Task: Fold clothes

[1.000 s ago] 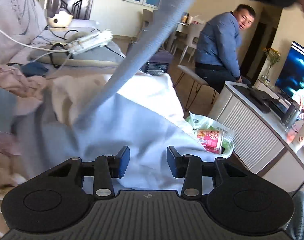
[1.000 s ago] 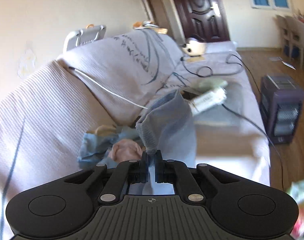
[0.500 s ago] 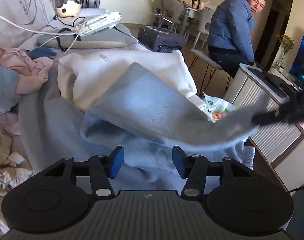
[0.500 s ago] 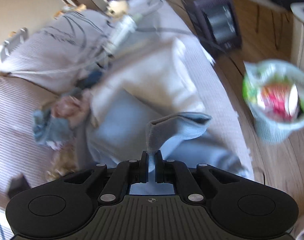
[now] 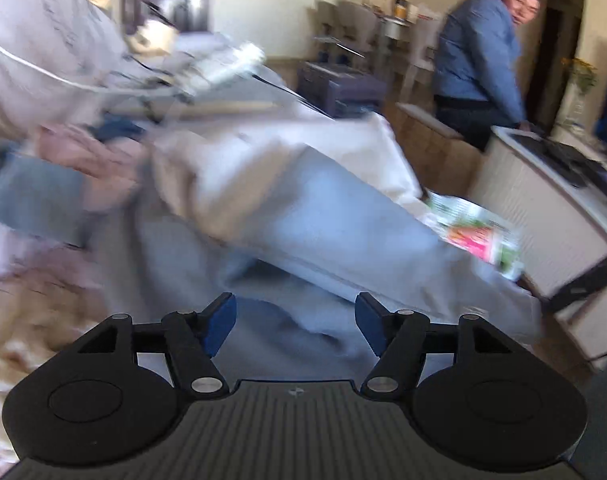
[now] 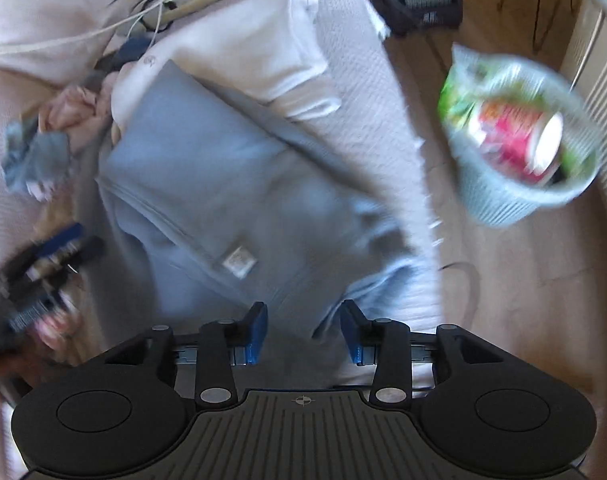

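A light blue sweatshirt [image 6: 223, 184] lies spread on the sofa, a sleeve folded across it; it also shows in the left wrist view [image 5: 335, 224]. A white garment [image 6: 243, 44] lies just beyond it. My right gripper [image 6: 303, 328] is open and empty above the sweatshirt's near edge. My left gripper [image 5: 295, 320] is open and empty above the same sweatshirt. The left gripper shows blurred at the left edge of the right wrist view [image 6: 43, 264].
A pile of pink and blue clothes [image 6: 51, 136] lies at the sofa's back. A power strip with cables [image 5: 227, 64] rests on a cushion. A basket of trash [image 6: 519, 136] stands on the floor beside the sofa. A man [image 5: 483, 64] sits by a white cabinet [image 5: 543, 208].
My right gripper has opened and let go of the blue sleeve, which now lies across the sweatshirt. Both views have swung and are blurred. My left gripper stays open.
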Motion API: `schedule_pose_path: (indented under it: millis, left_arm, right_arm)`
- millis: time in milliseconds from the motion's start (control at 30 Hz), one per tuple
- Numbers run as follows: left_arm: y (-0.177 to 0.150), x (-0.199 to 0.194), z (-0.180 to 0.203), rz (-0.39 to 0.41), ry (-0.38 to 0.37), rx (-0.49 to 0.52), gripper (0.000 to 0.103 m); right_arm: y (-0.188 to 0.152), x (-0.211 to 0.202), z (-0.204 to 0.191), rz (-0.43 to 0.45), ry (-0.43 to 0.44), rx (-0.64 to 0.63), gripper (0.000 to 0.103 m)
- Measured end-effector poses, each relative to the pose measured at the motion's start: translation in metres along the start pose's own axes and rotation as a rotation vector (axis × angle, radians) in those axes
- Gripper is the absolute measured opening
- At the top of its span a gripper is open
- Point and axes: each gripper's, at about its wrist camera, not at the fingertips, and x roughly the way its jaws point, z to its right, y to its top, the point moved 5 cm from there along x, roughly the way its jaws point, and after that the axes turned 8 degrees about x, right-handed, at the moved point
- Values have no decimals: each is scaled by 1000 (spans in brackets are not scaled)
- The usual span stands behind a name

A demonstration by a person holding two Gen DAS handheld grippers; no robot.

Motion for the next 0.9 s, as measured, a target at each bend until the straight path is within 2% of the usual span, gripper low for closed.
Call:
schedule_pose_path:
  millis: [67,167,200,233,267,333,367,533,633,733,800,833,900]
  left_arm:
    - [6,-4,-5,32,34,4,62]
    - [20,1,-3,69,-7,-52,58]
    - [25,4,-1,79,-19,-66,48]
    - [28,10,1,83,-5,-66,31]
    - [31,16,3,86,11,-66,18]
    - [32,31,5,60,30,-88,12]
    - [32,38,6,40,28,-102,12]
    - [11,74,1,-94,80,-45,11]
    - [-8,92,-5,-177,86,-44,11]
    - [-13,80,-10,-159,63,-72,12]
    - [-9,59,-18,-122,17,-120,20]
    - [-7,48,-24,-96,16,-137,33]
    - [-3,26,-41,-44,43,-180,47]
  right_arm:
    - [2,-15,4,40,-20,-65,41]
    - [8,-31,-8,125,29,-194,41]
    - [11,-31,-16,147,52,-220,40]
    - [14,-28,-23,165,62,-240,35]
    - [17,-20,-29,175,40,-246,30]
    - [20,1,-38,158,18,-260,27]
    - [21,14,-41,140,13,-267,21]
    - [19,59,-31,36,-77,-239,21]
    - [22,69,-20,-3,-110,-183,20]
    - [24,61,-22,14,-96,-165,21]
    - [25,51,-26,39,-86,-169,22]
    - [26,45,-30,53,-76,-173,22]
    - [34,30,-45,87,-21,-193,22]
